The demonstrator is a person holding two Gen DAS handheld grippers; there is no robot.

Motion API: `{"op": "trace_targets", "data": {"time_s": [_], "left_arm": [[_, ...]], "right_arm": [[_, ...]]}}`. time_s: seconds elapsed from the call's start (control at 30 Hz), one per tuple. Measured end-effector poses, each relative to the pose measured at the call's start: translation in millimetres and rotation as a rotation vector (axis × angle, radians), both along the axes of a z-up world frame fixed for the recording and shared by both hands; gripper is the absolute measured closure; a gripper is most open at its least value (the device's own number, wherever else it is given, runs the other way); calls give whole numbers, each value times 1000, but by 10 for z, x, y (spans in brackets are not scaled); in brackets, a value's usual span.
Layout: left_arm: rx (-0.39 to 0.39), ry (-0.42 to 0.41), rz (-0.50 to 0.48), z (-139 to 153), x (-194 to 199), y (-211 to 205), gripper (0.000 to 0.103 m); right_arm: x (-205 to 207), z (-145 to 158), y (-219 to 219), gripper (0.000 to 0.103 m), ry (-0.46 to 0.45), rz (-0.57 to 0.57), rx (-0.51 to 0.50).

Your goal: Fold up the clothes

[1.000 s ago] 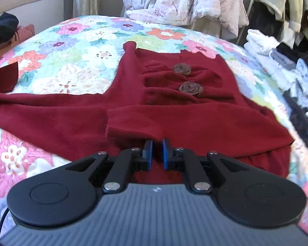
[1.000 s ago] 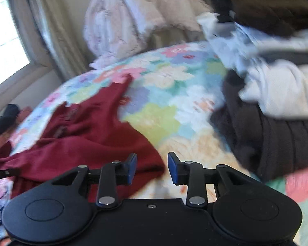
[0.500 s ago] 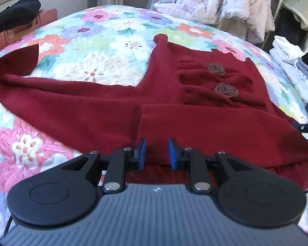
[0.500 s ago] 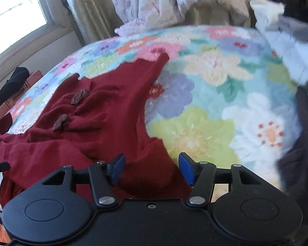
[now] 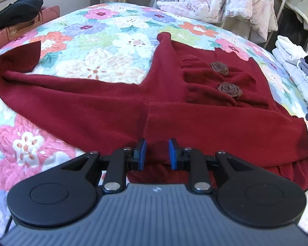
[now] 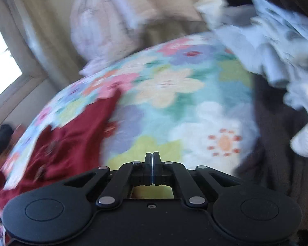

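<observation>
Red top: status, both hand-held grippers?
Left hand-held gripper open, at the red top near its folded-over sleeve. Right hand-held gripper shut, empty, over the floral quilt. Clothes pile at right.

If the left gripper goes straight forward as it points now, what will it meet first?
Most likely the red garment. The left gripper is open, and the folded red cloth lies right ahead of its fingertips, on the floral quilt. Depth is hard to judge.

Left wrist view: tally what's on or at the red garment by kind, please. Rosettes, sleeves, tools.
Fabric rosettes on the red garment: 2
Sleeves spread out unfolded: 1
Sleeves folded across the body: 1
Tools at its hem, the left tool: 1
Total: 5
</observation>
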State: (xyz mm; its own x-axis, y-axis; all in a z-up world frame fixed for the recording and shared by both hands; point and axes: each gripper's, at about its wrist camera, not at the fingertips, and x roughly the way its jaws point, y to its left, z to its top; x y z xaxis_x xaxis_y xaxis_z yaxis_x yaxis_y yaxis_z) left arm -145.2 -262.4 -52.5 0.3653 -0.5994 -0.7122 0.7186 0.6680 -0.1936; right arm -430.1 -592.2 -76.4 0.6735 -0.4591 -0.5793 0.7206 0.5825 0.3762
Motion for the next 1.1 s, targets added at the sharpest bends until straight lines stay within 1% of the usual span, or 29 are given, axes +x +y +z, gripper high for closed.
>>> {"op": "trace_targets", "data": {"time_s": [0.03,0.1,0.17,0.2,0.23,0.27,0.33,0.37,0.43,0.47,0.5,0.53,0.57,0.6,0.67,0.7,0.73,0.83,0.87,0.9,0.97,1.03,1.1], "left_arm": [[-13,2,9,34,32,22,80],[-43,5,32,113,119,108,79],[-61,-4,59,203,253,240,77],[-56,-13,75,256,331,332,77],[-51,-24,89,308,409,424,77],[-47,-42,101,362,488,521,76],[-37,-80,154,460,702,754,69],[-33,-75,186,481,837,853,66],[-32,-58,250,512,1109,1049,65],[-50,-32,286,497,1255,1139,65],[-71,-8,327,476,1404,1235,65],[-88,-1,375,438,1546,1325,65],[-79,-21,397,403,1644,1362,65],[-56,-44,402,359,1734,1373,65],[-19,-74,381,259,1890,1331,64],[-6,-87,370,209,1961,1303,62],[1,-91,365,156,2035,1281,61],[-30,-22,405,-29,2293,1259,60],[-34,-14,418,-75,2350,1254,59],[-37,-8,432,-122,2413,1240,54],[-78,44,460,-229,2521,1252,48],[-133,88,493,-352,2628,1284,47],[-149,73,488,-413,2655,1265,47]], "right_arm": [[64,62,136,94,20,46,-39],[209,142,409,93,32,148,-84],[358,170,657,85,40,264,-104],[429,154,752,82,66,289,-108],[490,138,833,78,96,286,-100],[537,134,909,77,101,279,-74],[638,188,1073,76,46,335,-34],[712,245,1178,74,31,359,-39],[902,343,1366,67,15,405,-64],[1001,388,1457,65,7,428,-75],[1121,418,1532,60,0,452,-75],[1242,445,1610,57,-5,478,-75],[1370,454,1695,56,-5,508,-75],[1494,462,1776,56,-3,538,-76],[1671,453,1923,56,26,583,-75],[1736,450,1997,56,42,601,-75],[1746,453,2041,56,46,606,-75],[1744,424,2095,54,57,615,-45],[1743,406,2092,54,70,608,-42],[1739,390,2088,54,82,602,-39],[1701,360,2055,54,103,591,-32],[1690,322,2015,54,124,576,-22],[1679,288,1978,54,138,561,-19]]}}
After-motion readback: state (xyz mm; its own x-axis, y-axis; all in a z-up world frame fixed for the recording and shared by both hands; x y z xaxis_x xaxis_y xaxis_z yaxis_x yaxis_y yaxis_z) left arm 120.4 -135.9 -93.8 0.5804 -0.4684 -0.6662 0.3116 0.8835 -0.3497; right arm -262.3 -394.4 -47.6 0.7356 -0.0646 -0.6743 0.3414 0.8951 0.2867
